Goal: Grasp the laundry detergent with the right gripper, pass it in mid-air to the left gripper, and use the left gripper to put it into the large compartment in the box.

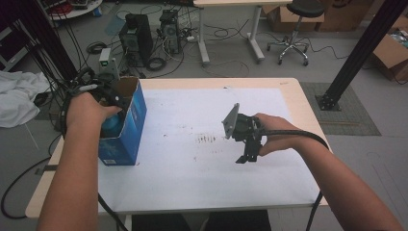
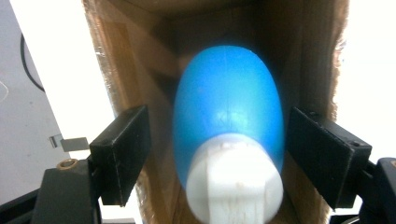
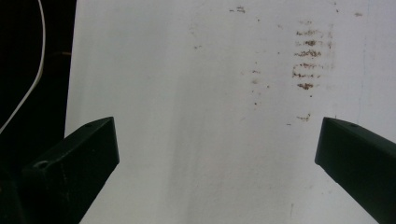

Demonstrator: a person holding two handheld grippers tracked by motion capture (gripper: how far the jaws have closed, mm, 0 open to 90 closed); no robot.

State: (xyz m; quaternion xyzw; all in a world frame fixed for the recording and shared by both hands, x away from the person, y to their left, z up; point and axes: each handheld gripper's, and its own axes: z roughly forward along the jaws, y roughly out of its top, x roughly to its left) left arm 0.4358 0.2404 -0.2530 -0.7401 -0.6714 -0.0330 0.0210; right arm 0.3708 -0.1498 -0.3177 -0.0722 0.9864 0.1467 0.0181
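White paper covers most of the surface (image 1: 202,187), and behind it the floor is full of cables and computer boxes. At about 9 o'clock on the surface stands a blue box (image 1: 126,126) made of cardboard, with its top open. Inside it sits a blue bottle (image 2: 229,116) with a white cap (image 2: 233,182). The cap end points toward the left gripper (image 2: 218,156), and the round blue body goes deeper into the box. The left gripper is at the mouth of the box. Its jaws are spread wide, one on each side of the bottle, and they do not touch it. The right gripper (image 1: 246,153) is held over the middle of the surface, near 3 o'clock. Its jaws are wide apart too, with nothing between them, just paper with small brown marks (image 3: 308,56). The bottle looks smooth and shiny, so it may slip. It looks like plastic, so it is likely light and may squash a bit if squeezed hard. The body is fat and round, which is hard to hold. A good place to grab seems to be low on the body by the cap, where it gets thinner. The box is thin card and could tip or slide when the bottle is pulled.
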